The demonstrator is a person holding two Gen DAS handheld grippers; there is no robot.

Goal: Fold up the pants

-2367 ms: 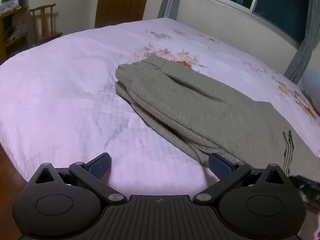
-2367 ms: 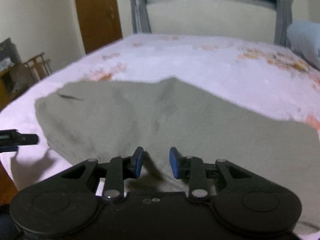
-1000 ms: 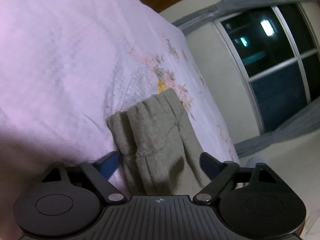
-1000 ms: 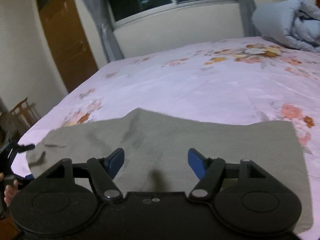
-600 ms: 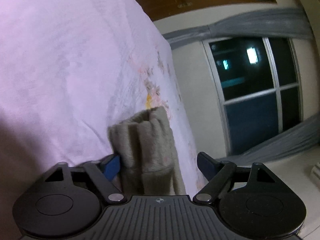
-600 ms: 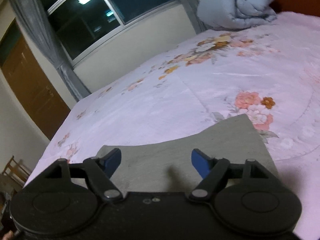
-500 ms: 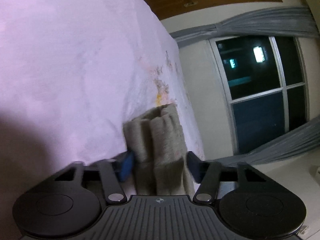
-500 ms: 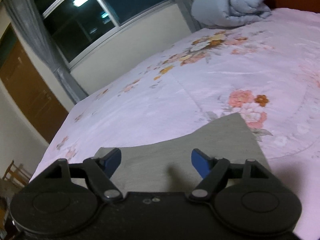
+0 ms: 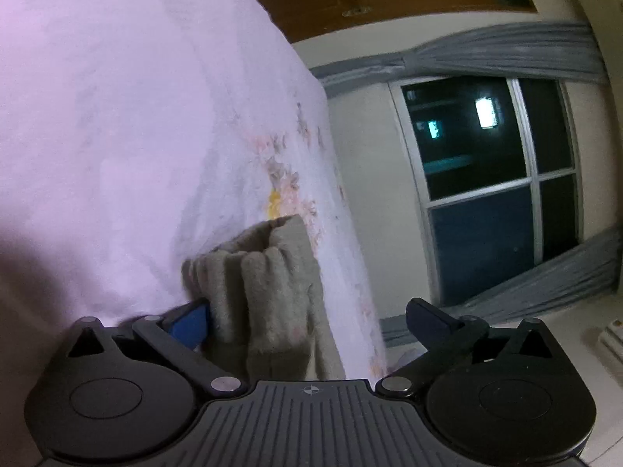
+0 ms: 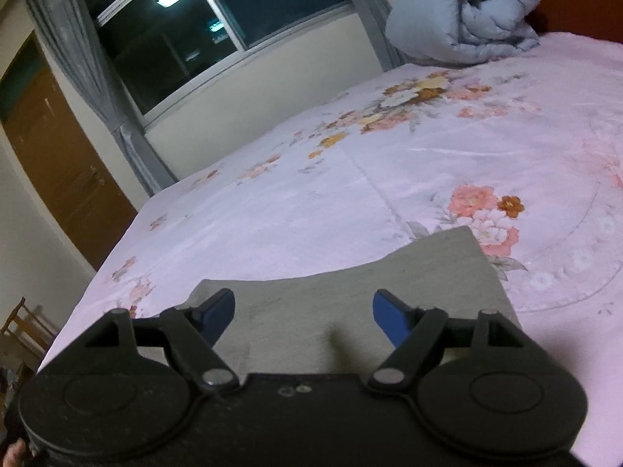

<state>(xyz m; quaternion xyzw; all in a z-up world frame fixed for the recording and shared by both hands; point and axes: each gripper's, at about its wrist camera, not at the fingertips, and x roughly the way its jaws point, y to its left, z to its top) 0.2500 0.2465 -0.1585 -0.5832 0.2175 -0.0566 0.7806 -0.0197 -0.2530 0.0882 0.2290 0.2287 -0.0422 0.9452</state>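
Grey-green fleece pants lie on a pink floral bed. In the left wrist view, rolled on its side, the bunched leg cuffs (image 9: 264, 284) sit between the open jaws of my left gripper (image 9: 307, 321); the left blue pad (image 9: 190, 325) touches the cloth, the right pad (image 9: 424, 317) stands apart. In the right wrist view the flat waist end of the pants (image 10: 350, 295) lies under my right gripper (image 10: 303, 311), which is open, its pads (image 10: 218, 309) just above the cloth.
The pink bedsheet (image 10: 311, 202) stretches ahead to a wall with a dark window (image 10: 218, 35). A rolled blue-grey duvet (image 10: 463, 15) sits at the far right. A brown door (image 10: 66, 179) and a wooden chair (image 10: 23, 327) stand left of the bed.
My left gripper narrowed around the cuffs half a second ago and has opened wide again. My right gripper stayed open over the waist end, tilting slightly.
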